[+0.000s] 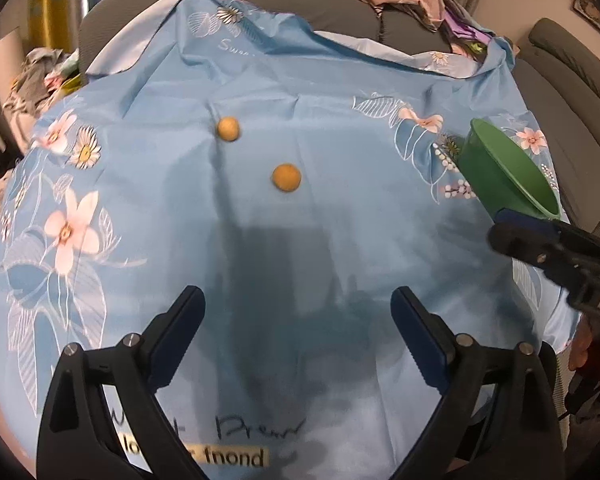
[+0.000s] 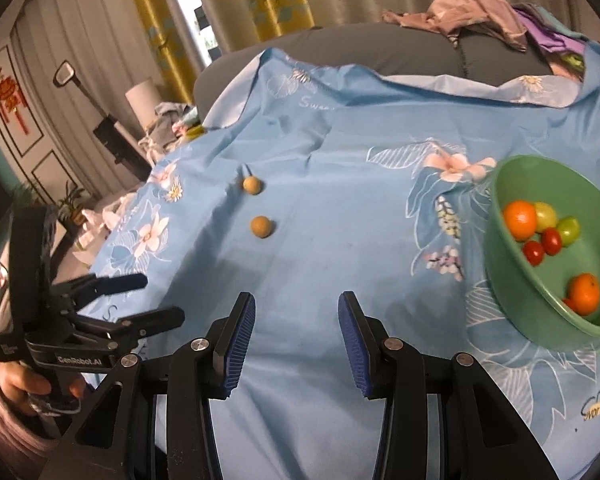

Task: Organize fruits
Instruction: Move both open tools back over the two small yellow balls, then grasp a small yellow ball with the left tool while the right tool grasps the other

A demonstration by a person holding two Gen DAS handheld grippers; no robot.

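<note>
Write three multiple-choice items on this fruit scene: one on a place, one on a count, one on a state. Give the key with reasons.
1. Where does the green bowl stand relative to the two tan round fruits?
A. To their right
B. To their left
C. Between them

2. How many tan round fruits lie loose on the blue floral cloth?
A. One
B. Two
C. Four

3. How is the left claw?
A. Shut on a fruit
B. Shut and empty
C. Open and empty

Key:
1 A: in the right wrist view the bowl sits at the right, the fruits left of centre.
2 B: a farther fruit and a nearer fruit are all that lie loose.
3 C: its jaws stand wide apart with only cloth between them.
</note>
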